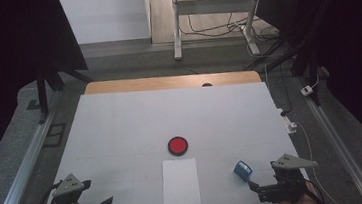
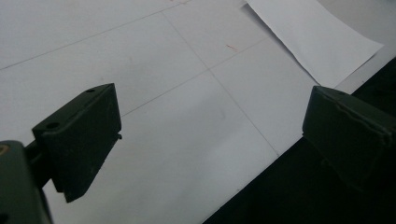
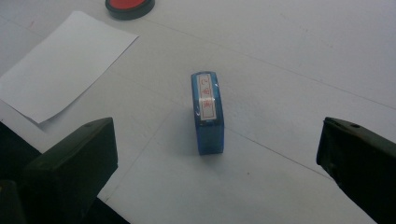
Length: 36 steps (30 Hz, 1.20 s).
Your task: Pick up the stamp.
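High view | one stamp [image 1: 243,170] | one sheet [image 1: 180,182] | one inkpad [image 1: 177,145] | both jaws wide, empty

1. My high view looks forward and down from above the near edge of the table [image 1: 120,123], taking in its whole top and the floor beyond.
2. My left claw view sits low and close over the near left edge, angled toward the sheet of paper [image 2: 317,35].
3. My right claw view sits low and close, facing the blue stamp [image 3: 208,112].
4. All three share the sheet of paper; the high and right views also share the red ink pad [image 1: 177,145].
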### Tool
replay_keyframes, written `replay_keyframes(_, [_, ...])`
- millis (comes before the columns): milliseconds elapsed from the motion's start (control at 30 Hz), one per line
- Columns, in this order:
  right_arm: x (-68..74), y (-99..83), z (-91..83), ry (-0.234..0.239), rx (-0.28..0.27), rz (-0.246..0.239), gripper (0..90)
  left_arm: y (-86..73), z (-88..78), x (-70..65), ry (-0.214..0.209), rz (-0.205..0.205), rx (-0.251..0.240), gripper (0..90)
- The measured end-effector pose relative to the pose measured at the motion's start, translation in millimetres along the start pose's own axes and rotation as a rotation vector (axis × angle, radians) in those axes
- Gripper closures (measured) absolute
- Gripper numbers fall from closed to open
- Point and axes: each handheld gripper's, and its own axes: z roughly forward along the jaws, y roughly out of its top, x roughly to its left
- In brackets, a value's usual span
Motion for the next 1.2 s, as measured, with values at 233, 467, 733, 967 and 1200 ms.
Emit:
replay_keyframes(233, [-1.8, 0.4, 1.0, 0.017, 0.008, 0.009, 0.0, 0.3, 0.2, 3.7, -0.032, -0.018, 0.005, 5.4])
replay_keyframes(467, [-0.3, 0.6, 2.0, 0.029, 0.020, -0.005, 0.0, 0.4, 0.5, 3.6, -0.037, -0.015, 0.007, 5.4])
replay_keyframes(733, [-0.2, 1.0, 2.8, 0.032, 0.030, -0.008, 0.0, 0.5, 1.0, 4.2, -0.048, -0.018, 0.012, 5.8])
replay_keyframes(967, [0.9, 1.5, 2.2, 0.032, 0.028, -0.019, 0.0, 0.6, 1.4, 4.4, -0.050, -0.017, 0.016, 6.4])
replay_keyframes(1200, [2.8, 2.8, 1.2, 0.008, 0.011, -0.038, 0.0, 0.6, 1.3, 5.7, -0.053, -0.028, 0.014, 6.6])
